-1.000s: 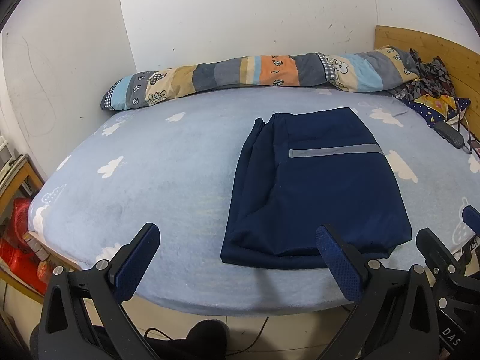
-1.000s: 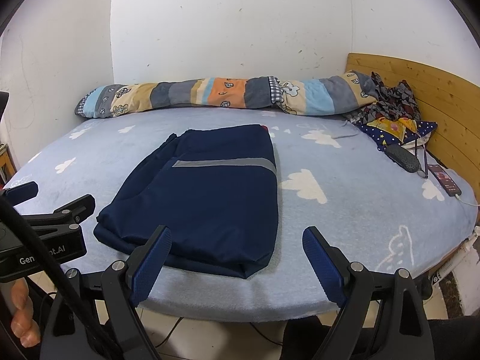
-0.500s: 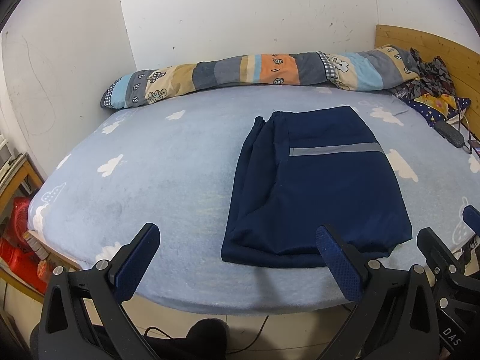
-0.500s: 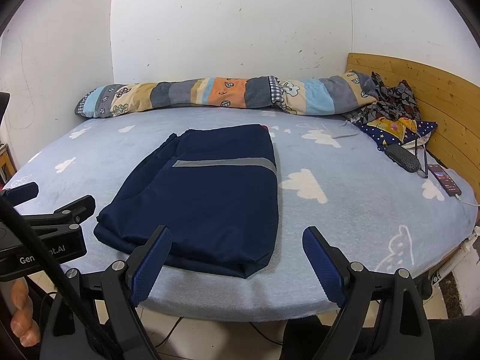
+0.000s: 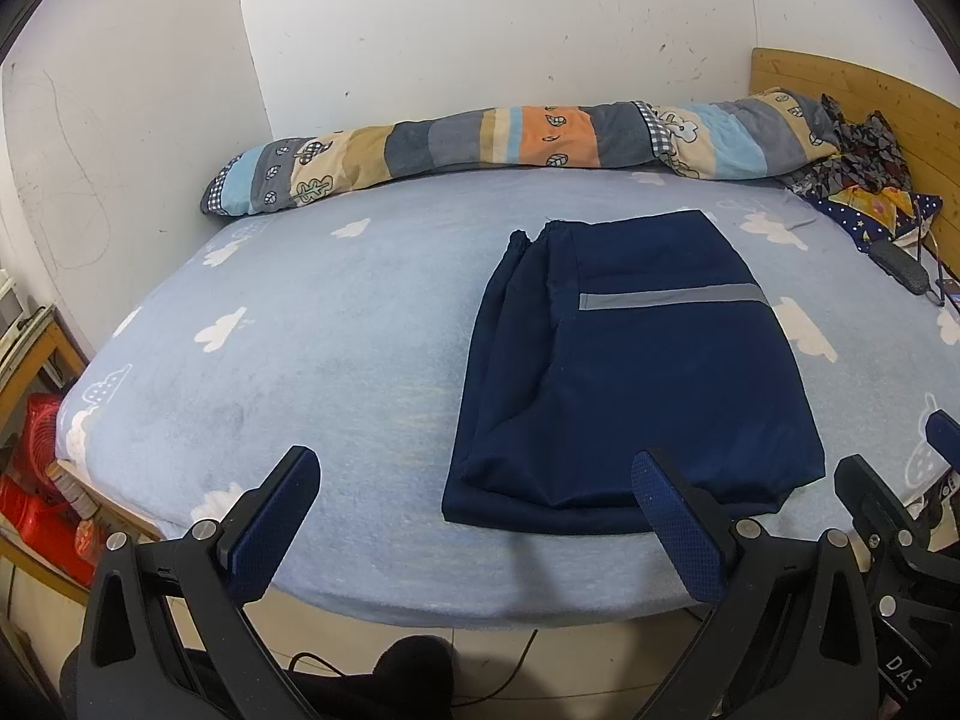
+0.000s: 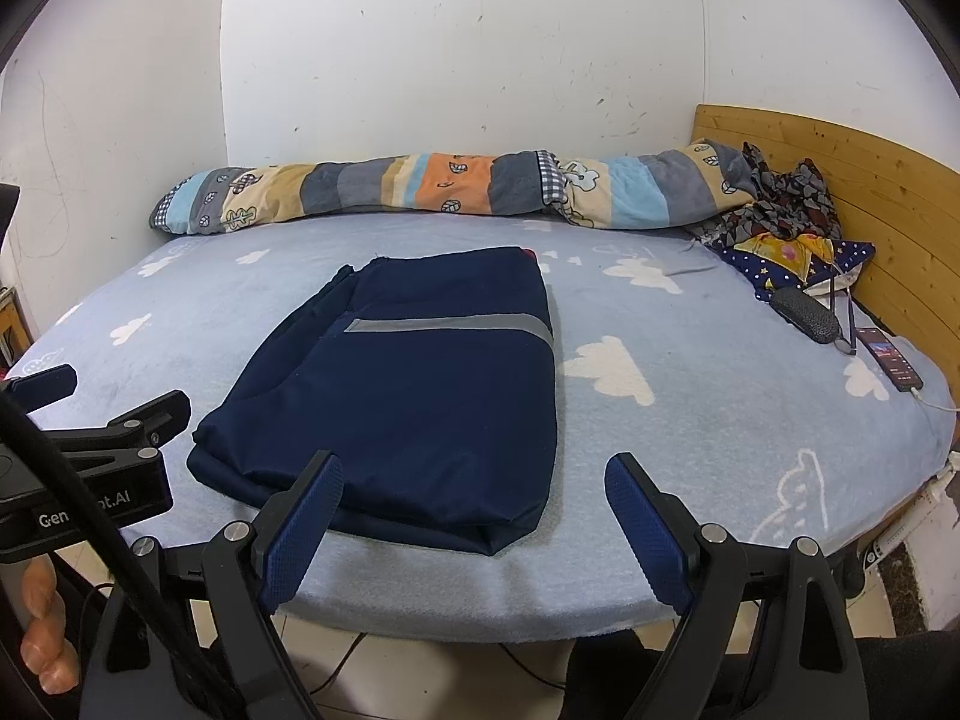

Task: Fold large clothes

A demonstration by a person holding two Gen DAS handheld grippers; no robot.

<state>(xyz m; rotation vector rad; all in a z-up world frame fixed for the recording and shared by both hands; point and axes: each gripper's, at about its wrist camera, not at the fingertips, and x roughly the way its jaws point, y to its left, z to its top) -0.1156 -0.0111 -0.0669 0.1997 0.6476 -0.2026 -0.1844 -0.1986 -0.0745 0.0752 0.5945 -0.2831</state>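
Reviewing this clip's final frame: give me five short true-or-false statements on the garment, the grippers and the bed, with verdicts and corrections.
1. The navy garment lies folded flat on the bed. True.
2. The left gripper is clamped on the garment. False: it is open, holding nothing.
3. The right gripper is open. True.
4. A red stripe crosses the garment. False: the stripe is grey.
5. The patchwork bolster lies on top of the garment. False: it lies along the wall, apart from it.
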